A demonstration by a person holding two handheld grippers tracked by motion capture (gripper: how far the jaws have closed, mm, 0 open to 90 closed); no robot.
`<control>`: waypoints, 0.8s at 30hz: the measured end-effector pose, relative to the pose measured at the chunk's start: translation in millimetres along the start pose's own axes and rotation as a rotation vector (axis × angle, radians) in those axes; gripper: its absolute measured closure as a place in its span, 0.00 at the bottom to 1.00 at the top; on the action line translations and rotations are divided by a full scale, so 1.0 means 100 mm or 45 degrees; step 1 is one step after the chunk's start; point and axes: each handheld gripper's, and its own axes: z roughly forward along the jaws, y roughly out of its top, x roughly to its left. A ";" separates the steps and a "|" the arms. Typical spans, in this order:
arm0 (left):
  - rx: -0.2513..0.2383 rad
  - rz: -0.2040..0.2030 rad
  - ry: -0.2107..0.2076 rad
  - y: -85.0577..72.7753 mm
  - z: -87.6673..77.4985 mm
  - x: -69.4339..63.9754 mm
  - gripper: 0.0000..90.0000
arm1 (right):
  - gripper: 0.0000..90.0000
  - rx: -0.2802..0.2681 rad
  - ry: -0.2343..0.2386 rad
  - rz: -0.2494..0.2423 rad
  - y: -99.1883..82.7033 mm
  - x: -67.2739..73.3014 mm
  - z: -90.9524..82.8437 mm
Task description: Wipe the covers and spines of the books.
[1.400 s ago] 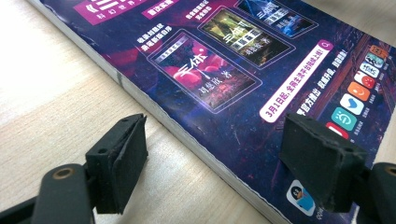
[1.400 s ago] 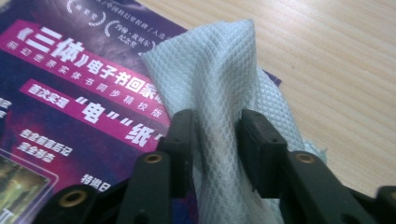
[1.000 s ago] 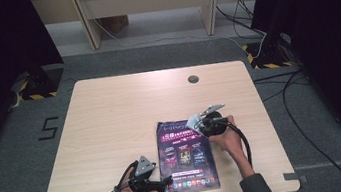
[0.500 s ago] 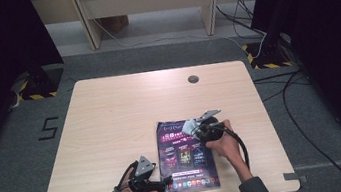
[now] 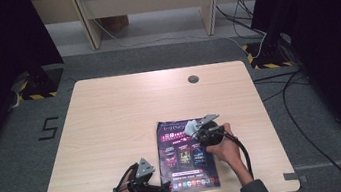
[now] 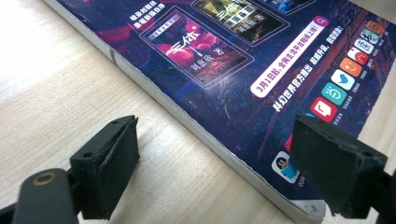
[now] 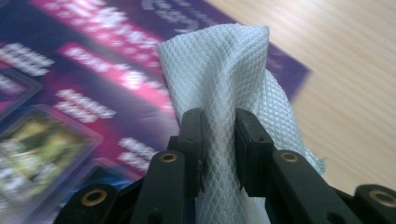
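A magazine (image 5: 187,154) with a dark purple cover lies flat on the wooden table (image 5: 110,114), near its front edge. My left gripper (image 5: 163,188) rests low at the magazine's front left corner. Its jaws (image 6: 215,135) are open and have just been opening wider; the magazine's edge (image 6: 187,116) runs between them, untouched by the pads. My right gripper (image 5: 194,129) is over the upper part of the cover (image 7: 70,93). It is shut on a white quilted cloth (image 7: 224,60), which stands up bunched between the jaws (image 7: 219,116).
A round cable hole (image 5: 193,78) sits in the table near its far edge. Black cables (image 5: 279,91) trail over the floor to the right. Dark curtains stand on both sides, and a desk frame (image 5: 145,3) is beyond the table.
My right gripper has slid a little leftward over the top of the magazine with the cloth in it. The left hand has stayed where it was.
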 end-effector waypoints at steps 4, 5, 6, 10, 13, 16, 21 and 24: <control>-0.005 -0.002 0.023 0.02 0.03 0.00 0.14 | 0.83 -0.008 0.080 -0.037 0.04 0.21 0.01; -0.010 0.011 0.027 0.03 0.04 -0.01 0.14 | 0.82 -0.007 0.093 -0.046 0.06 0.24 0.01; -0.006 0.026 0.033 0.07 0.06 0.00 0.15 | 0.82 -0.012 0.112 -0.052 0.07 0.26 0.02; -0.024 0.009 0.051 0.16 0.16 0.07 0.15 | 0.82 -0.036 0.190 -0.062 0.15 0.42 0.07; -0.021 -0.021 0.039 0.18 0.19 0.11 0.15 | 0.82 -0.038 0.214 -0.113 0.19 0.54 0.09; -0.038 -0.023 0.037 0.18 0.19 0.10 0.18 | 0.84 -0.032 0.210 -0.102 0.21 0.51 0.10; -0.043 -0.029 0.033 0.17 0.18 0.10 0.21 | 0.84 -0.021 0.059 -0.043 0.20 0.18 0.14; -0.053 -0.051 0.025 0.15 0.17 0.10 0.21 | 0.84 -0.016 -0.006 0.058 0.15 -0.08 0.14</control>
